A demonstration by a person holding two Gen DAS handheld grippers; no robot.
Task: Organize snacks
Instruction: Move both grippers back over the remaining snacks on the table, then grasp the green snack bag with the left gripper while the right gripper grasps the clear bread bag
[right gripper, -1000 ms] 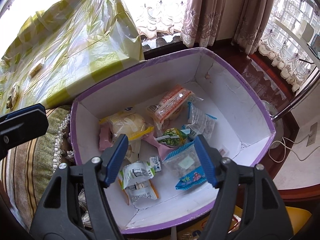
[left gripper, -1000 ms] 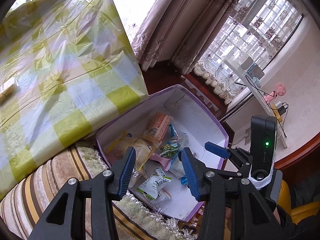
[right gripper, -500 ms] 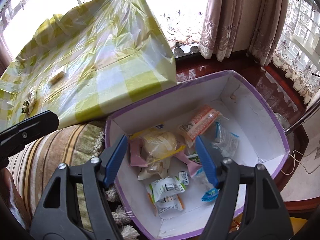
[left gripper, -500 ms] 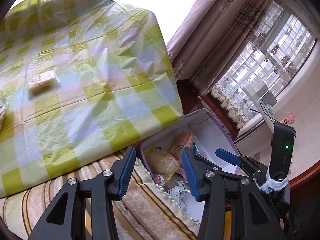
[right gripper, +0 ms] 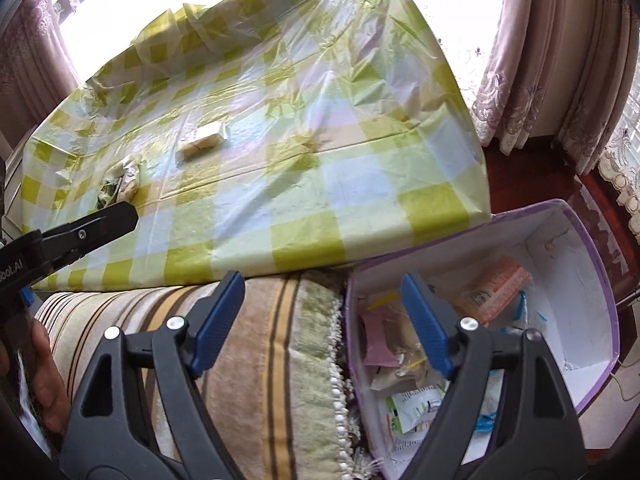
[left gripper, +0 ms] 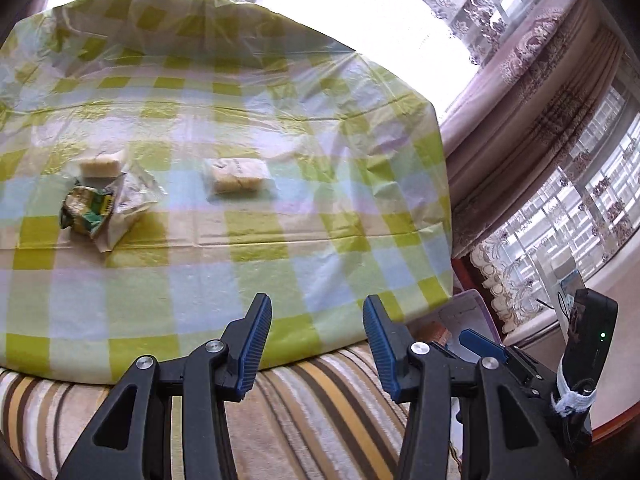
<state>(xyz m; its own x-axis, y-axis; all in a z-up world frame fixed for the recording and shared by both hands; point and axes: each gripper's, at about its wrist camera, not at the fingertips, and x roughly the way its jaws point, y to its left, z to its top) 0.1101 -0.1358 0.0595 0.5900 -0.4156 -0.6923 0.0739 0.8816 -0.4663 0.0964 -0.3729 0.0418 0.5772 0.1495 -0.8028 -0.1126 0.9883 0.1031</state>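
Note:
A purple-rimmed white box (right gripper: 592, 264) holds several snack packets, among them an orange packet (right gripper: 496, 292). It stands low beside the table with the green checked cloth (left gripper: 248, 240). On the cloth lie a pale wrapped snack (left gripper: 238, 176), a second pale one (left gripper: 102, 162) and a crumpled green wrapper (left gripper: 86, 212). The pale snack also shows in the right wrist view (right gripper: 202, 140). My left gripper (left gripper: 316, 344) is open and empty, over the table's near edge. My right gripper (right gripper: 324, 320) is open and empty, over the box's left rim.
A striped cushion (right gripper: 256, 344) with a fringed edge lies between the table and me, next to the box. Curtains (left gripper: 532, 120) and windows stand behind. A dark wood floor (right gripper: 536, 176) shows past the box.
Both grippers have swung up and left, away from the box and towards the table. The table's snacks have come into the left wrist view. Both stay open and empty.

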